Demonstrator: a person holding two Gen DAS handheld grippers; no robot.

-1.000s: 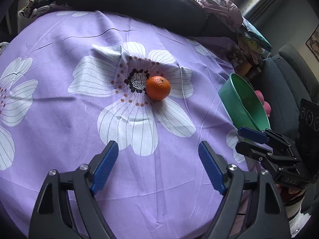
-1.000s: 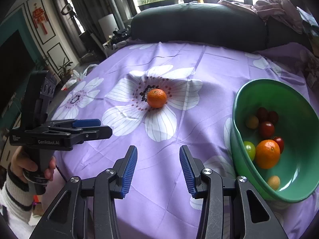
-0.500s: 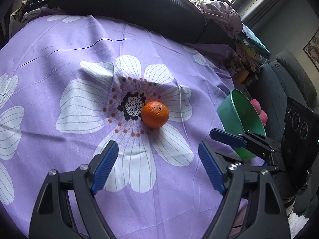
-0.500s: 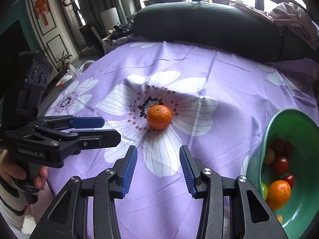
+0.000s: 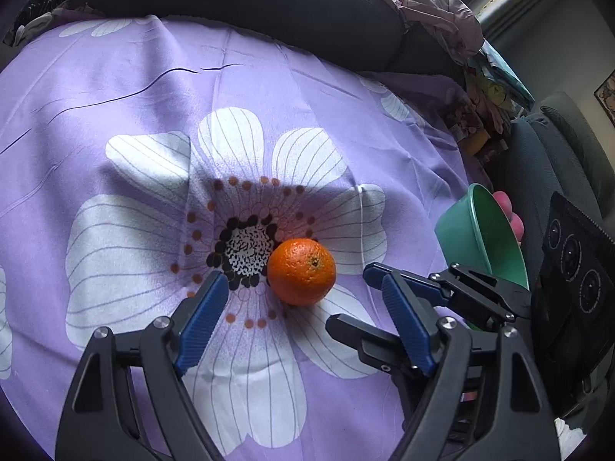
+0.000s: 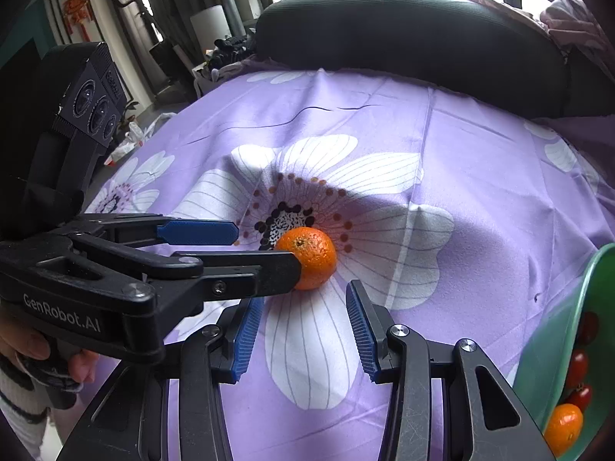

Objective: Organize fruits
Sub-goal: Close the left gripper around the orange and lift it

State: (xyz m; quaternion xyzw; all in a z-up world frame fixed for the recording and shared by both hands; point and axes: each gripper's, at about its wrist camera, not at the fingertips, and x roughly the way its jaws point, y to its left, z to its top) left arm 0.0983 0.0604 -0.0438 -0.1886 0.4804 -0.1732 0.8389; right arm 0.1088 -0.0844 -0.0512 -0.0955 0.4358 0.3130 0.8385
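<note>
An orange (image 5: 301, 271) lies on the purple flowered cloth (image 5: 269, 96) beside the big flower's dark centre; it also shows in the right wrist view (image 6: 309, 257). My left gripper (image 5: 303, 307) is open, its fingertips just short of the orange on either side. My right gripper (image 6: 303, 319) is open and empty, a little short of the orange. A green bowl (image 5: 488, 234) stands at the right; in the right wrist view the bowl (image 6: 557, 349) holds an orange and small red fruits.
A dark sofa back (image 6: 423, 34) runs behind the table. A pile of clothes (image 5: 442, 19) lies on it at the right. The left gripper's body (image 6: 127, 269) crosses in front of the right gripper's left finger.
Both grippers have moved forward toward the orange, which now sits much closer to their fingertips. The bowl has slid toward the right edge of both views.
</note>
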